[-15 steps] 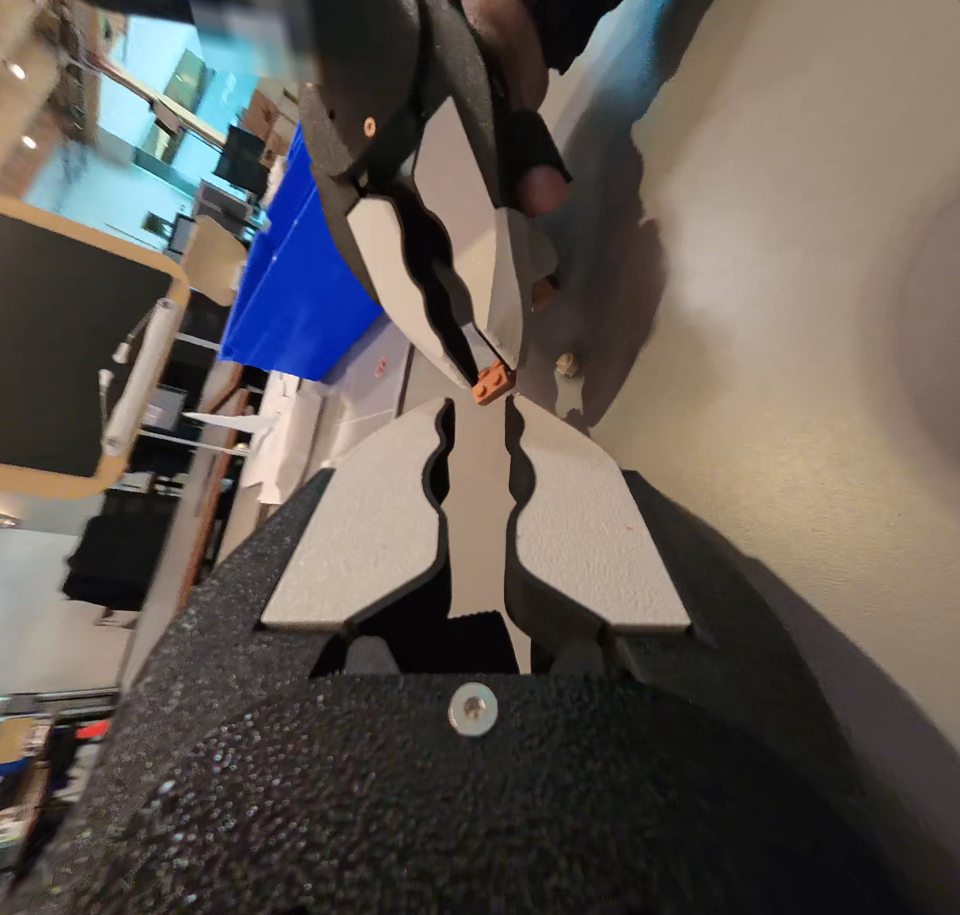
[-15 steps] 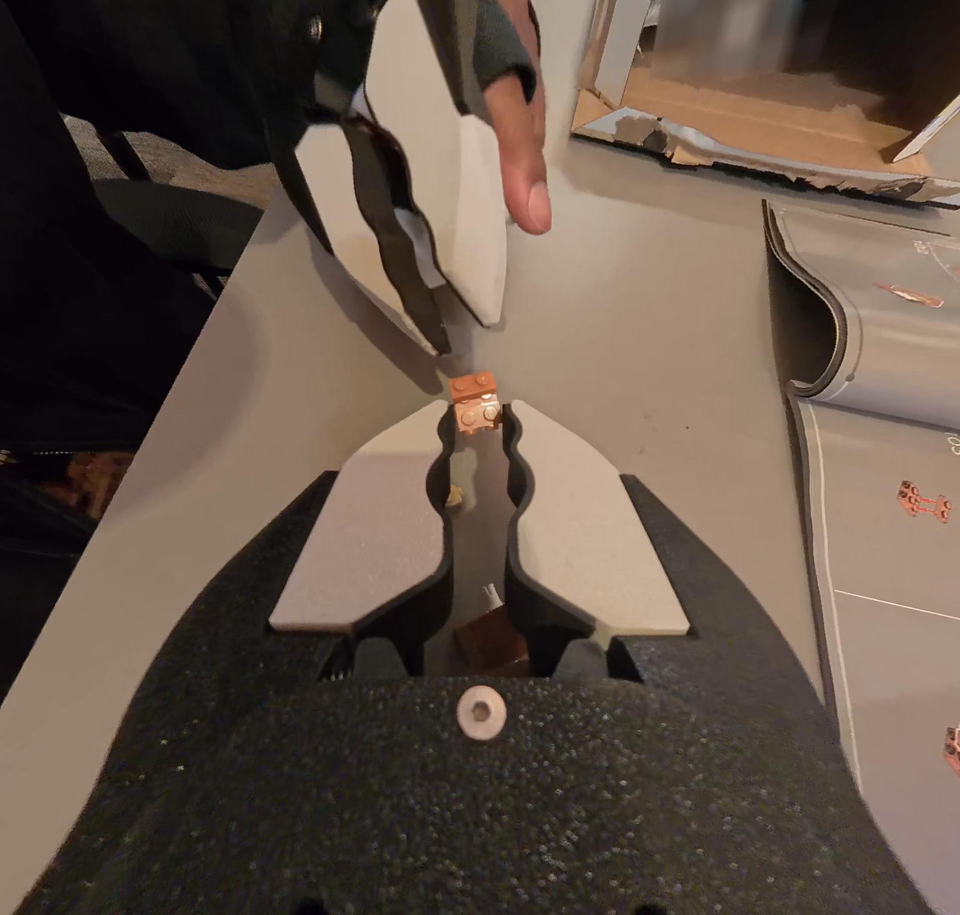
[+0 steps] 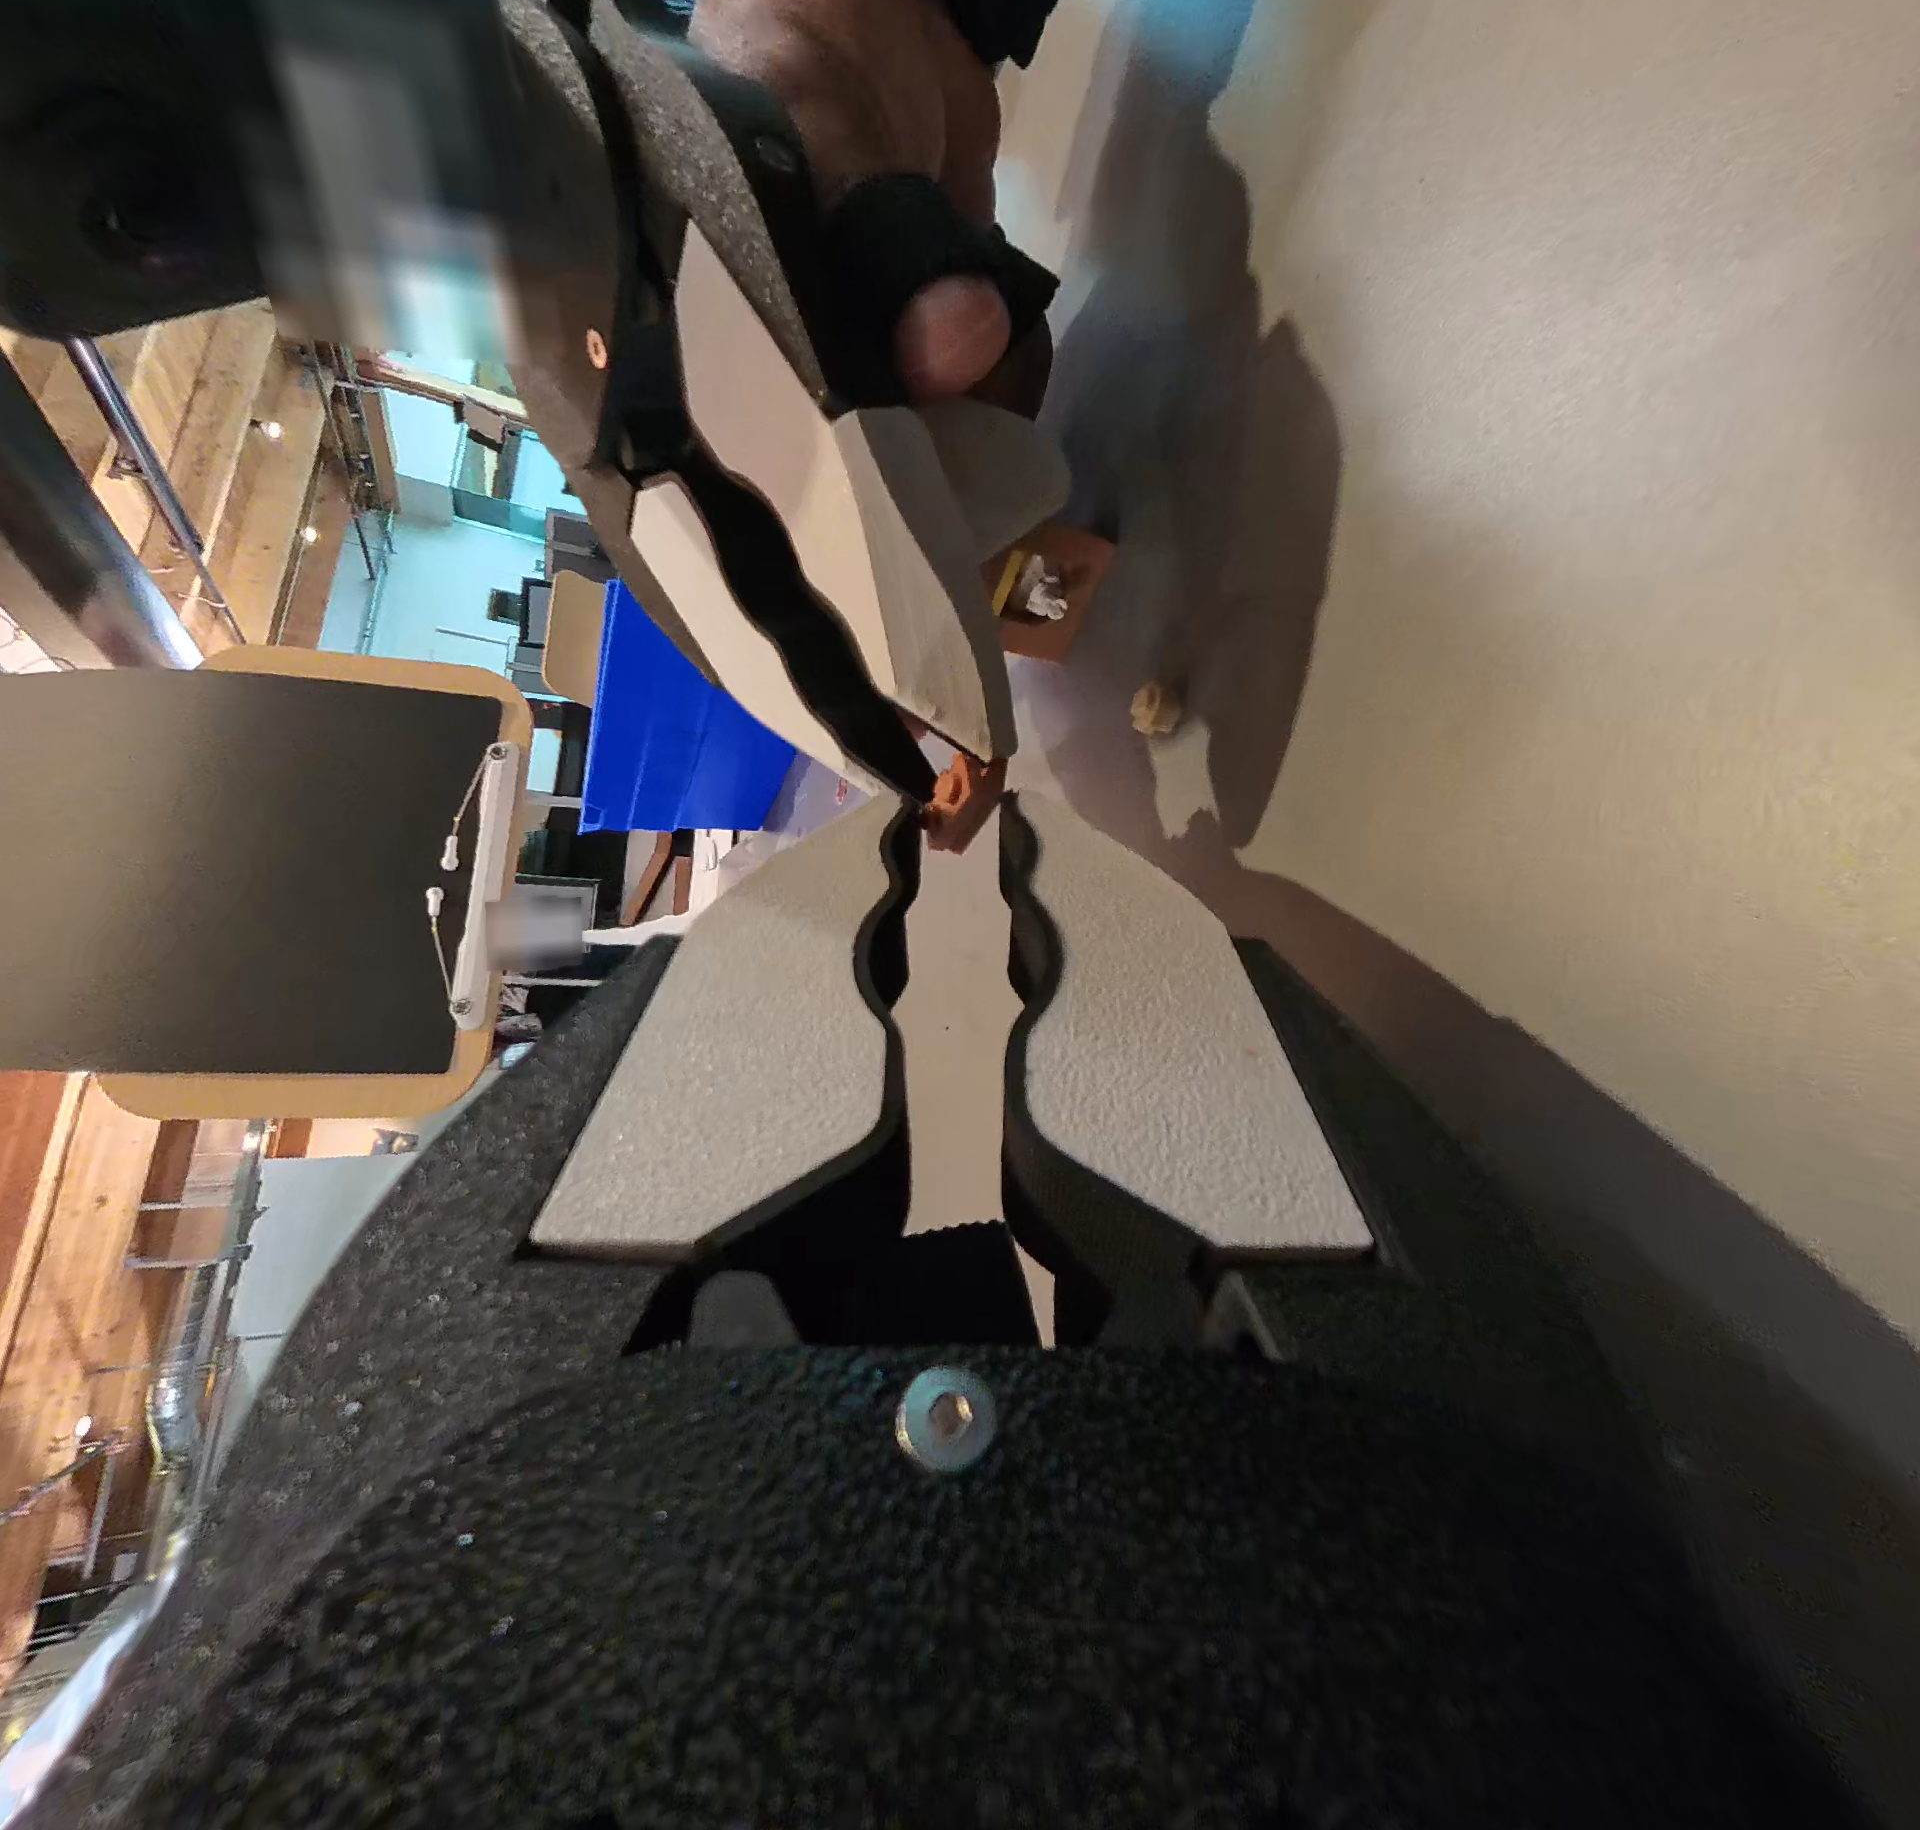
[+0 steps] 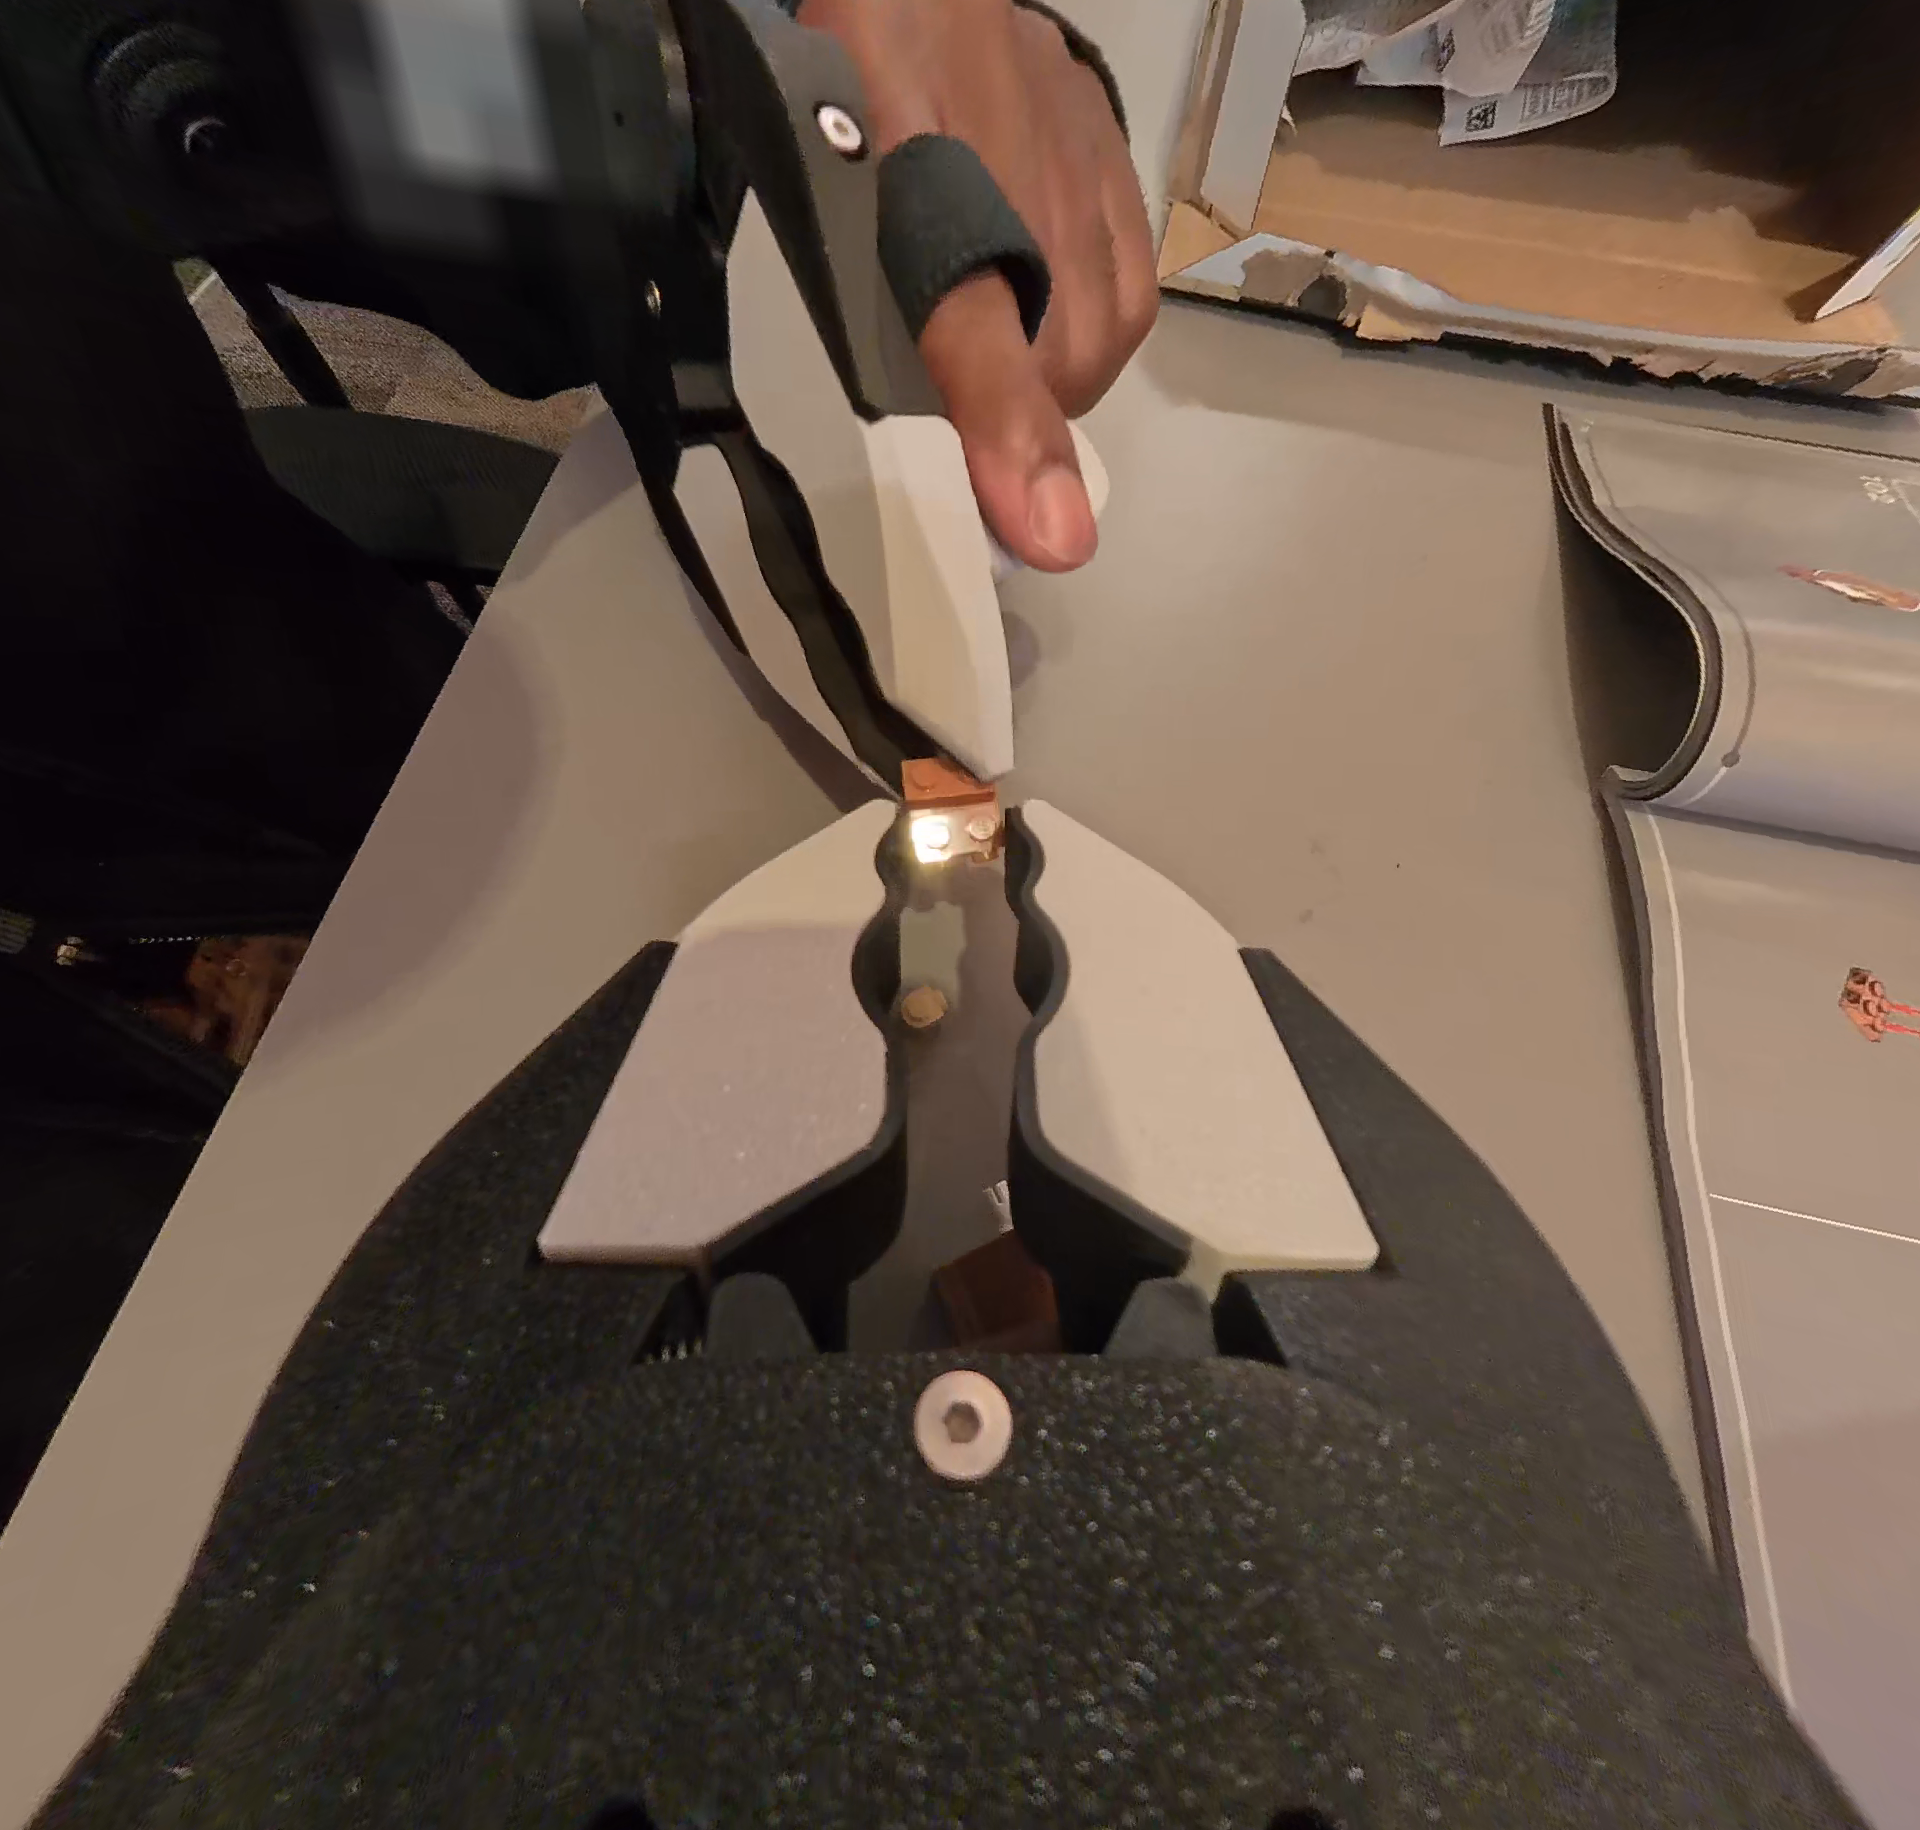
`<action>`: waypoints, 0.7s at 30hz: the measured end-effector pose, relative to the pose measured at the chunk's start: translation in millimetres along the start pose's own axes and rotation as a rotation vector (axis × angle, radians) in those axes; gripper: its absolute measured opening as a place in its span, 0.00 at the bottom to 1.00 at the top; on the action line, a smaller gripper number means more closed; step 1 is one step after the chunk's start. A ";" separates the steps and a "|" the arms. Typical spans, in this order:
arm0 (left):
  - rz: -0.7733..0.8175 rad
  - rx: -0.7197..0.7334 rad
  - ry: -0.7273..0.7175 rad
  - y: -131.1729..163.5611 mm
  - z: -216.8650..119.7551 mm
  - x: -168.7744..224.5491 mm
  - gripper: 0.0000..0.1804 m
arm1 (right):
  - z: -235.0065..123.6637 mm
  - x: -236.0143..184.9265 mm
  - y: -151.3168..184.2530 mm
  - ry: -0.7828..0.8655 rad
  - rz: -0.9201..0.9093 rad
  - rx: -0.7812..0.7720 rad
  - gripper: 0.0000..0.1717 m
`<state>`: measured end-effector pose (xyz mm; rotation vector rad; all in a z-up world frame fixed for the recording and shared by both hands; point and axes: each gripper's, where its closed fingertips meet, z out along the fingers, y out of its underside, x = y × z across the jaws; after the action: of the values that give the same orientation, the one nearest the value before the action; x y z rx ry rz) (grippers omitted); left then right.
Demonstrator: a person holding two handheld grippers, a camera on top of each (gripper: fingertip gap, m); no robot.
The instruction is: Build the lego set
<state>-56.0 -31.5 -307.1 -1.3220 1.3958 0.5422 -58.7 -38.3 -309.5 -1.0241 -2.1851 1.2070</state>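
Observation:
My right gripper (image 4: 954,833) is shut on a small orange-brown brick (image 4: 935,788) and holds it by its sides just above the grey table (image 4: 1299,637). The brick's lower face with two studs catches the light. My left gripper (image 3: 954,812) meets it tip to tip. In the left wrist view the brick (image 3: 961,809) lies against my left fingertip (image 3: 883,845), with a sliver of table showing before the other. In the right wrist view the left gripper (image 4: 935,757) comes down from above, its tips at the brick's top. The left jaws are narrow but not pressed on it.
A small tan piece (image 4: 920,1006) and a brown piece (image 4: 997,1302) lie on the table under my right fingers. A torn cardboard box (image 4: 1507,222) stands at the back right. A grey printed mat (image 4: 1766,845) lies at the right. The table edge (image 4: 447,741) runs along the left. Both grippers' tips are close together, under 4 cm apart. My left tips are roughly 4 centimetres from the small tan piece (image 4: 920,1006).
The two grippers have come together tip to tip. The left jaws have narrowed around the brick's top. The right grasp on the brick has not changed.

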 end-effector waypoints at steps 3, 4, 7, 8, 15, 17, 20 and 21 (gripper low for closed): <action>0.048 -0.013 0.011 0.9 1.7 1.8 0.08 | 0.1 -0.3 -0.4 -0.004 0.009 0.002 0.09; 0.068 -0.021 0.013 1.4 2.3 2.4 0.08 | -0.2 -0.3 -1.3 -0.006 0.016 0.007 0.09; 0.113 -0.038 -0.005 1.7 3.0 0.8 0.07 | -1.1 0.6 -2.4 -0.005 0.030 0.011 0.09; 0.122 -0.041 -0.011 1.8 2.9 0.2 0.07 | -1.2 0.9 -2.6 -0.004 0.033 0.013 0.09; 0.062 -0.044 -0.048 5.6 4.1 -4.1 0.05 | -1.3 2.7 -3.4 0.001 0.047 0.024 0.05; 0.051 -0.041 -0.031 7.3 6.6 0.1 0.05 | 0.2 3.0 1.6 0.004 0.037 -0.002 0.06; 0.002 -0.032 -0.017 9.3 9.1 2.5 0.05 | 0.3 4.3 5.2 0.015 0.021 -0.027 0.06; -0.014 -0.031 -0.013 10.1 9.6 2.9 0.04 | -0.3 5.2 5.9 0.022 0.011 -0.032 0.07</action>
<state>-60.8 -21.5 -316.0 -1.3498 1.3717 0.5641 -59.4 -32.1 -314.2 -1.0595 -2.1912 1.1631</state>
